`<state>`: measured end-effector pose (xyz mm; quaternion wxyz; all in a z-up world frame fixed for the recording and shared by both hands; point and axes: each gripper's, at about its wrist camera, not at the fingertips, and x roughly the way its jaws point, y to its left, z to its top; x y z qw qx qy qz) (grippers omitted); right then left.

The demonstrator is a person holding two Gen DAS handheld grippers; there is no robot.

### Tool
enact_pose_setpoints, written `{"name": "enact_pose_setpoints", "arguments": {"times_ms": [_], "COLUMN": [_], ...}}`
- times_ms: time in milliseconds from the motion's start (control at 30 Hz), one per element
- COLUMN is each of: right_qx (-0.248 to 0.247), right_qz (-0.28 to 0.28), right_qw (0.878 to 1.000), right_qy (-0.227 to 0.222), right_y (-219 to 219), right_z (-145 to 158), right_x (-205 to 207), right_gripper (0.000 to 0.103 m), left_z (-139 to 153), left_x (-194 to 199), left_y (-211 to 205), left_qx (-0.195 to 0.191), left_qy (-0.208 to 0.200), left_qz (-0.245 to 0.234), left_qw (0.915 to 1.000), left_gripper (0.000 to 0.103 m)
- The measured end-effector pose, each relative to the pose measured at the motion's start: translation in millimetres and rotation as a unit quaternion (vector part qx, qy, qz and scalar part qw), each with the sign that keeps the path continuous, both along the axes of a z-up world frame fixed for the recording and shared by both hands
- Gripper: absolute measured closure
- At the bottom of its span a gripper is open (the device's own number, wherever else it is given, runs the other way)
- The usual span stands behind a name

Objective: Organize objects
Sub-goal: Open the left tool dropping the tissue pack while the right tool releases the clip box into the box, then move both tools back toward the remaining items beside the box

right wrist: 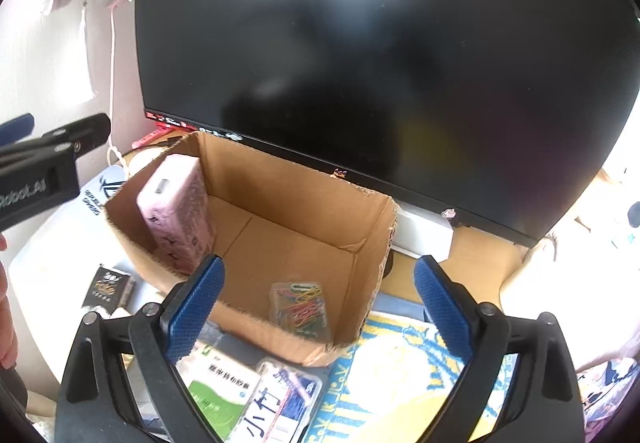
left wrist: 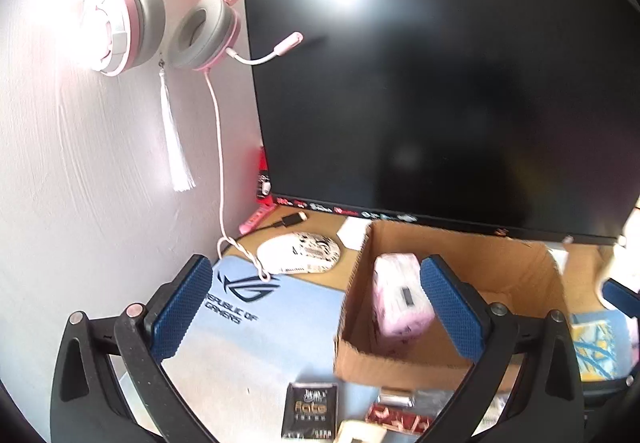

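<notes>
Monitor [right wrist: 360,63]: dark screen, fills rear of both views, stands on desk directly behind the box; glare patch at top.

Cardboard box [right wrist: 280,179]: open-topped, set on desk in front of monitor, approx. centre of right wrist view, right of centre in left wrist view.

Mouse pad [left wrist: 256,327]: light blue w/ dark logo and lettering, lies to the left of box.

Headset [left wrist: 160,15]: pink/grey w/ cat ears, hangs on wall left of monitor; cable drops to desk near the mouse.

Towel [right wrist: 400,375]: yellow/blue pattern, lies at box's right front corner.

Pink block [right wrist: 176,211]: patterned, stands upright inside box, leaning against its left wall.

Mouse [left wrist: 298,253]: white w/ dark pattern, at far edge of mouse pad, beside box.

Paper-clip case [right wrist: 300,307]: clear, coloured clips inside, lies flat on box floor near front wall.

Black packet [left wrist: 310,409]: flat on pad in front of box. Other small packs just beside it, front of box; labels partly legible only.

Left gripper [left wrist: 316,307]: fingers spread wide, nothing between them, held above pad and box's left side.

Right gripper [right wrist: 318,307]: fingers spread wide, holding nothing, positioned over box's front edge.
</notes>
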<state>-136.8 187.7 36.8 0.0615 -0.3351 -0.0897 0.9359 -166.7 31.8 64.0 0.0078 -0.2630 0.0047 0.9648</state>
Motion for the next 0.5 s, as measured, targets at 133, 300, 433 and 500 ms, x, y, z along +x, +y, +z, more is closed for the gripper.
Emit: {"name": "enact_pose_setpoints", "arguments": {"times_ms": [133,300,433,500], "right_qx": [-0.002,-0.019,-0.027,-0.041], "right_qz": [0.001,-0.011,-0.015,-0.011], "right_qw": [1.0,1.0,0.999,0.999], "right_qy": [0.005,0.009,0.016,0.017], "right_y": [-1,4,5,5], "right_z": [0,-4,-7,-10], "right_x": [13,29,41,46], "right_gripper": [0.002,0.002,0.002,0.002], "left_z": [-1,1,-2,-5], "left_x": [8,23,42,49], "left_y": [-10,-9,-4,-5], "left_qx": [0.004,-0.015,-0.041,-0.048], "left_qy": [0.007,0.012,0.024,0.03], "left_qz": [0.002,0.007,0.02,0.035], "left_qw": [1.0,0.9998,0.9987,0.9978], "left_gripper": [0.0,0.0,0.0,0.0]}}
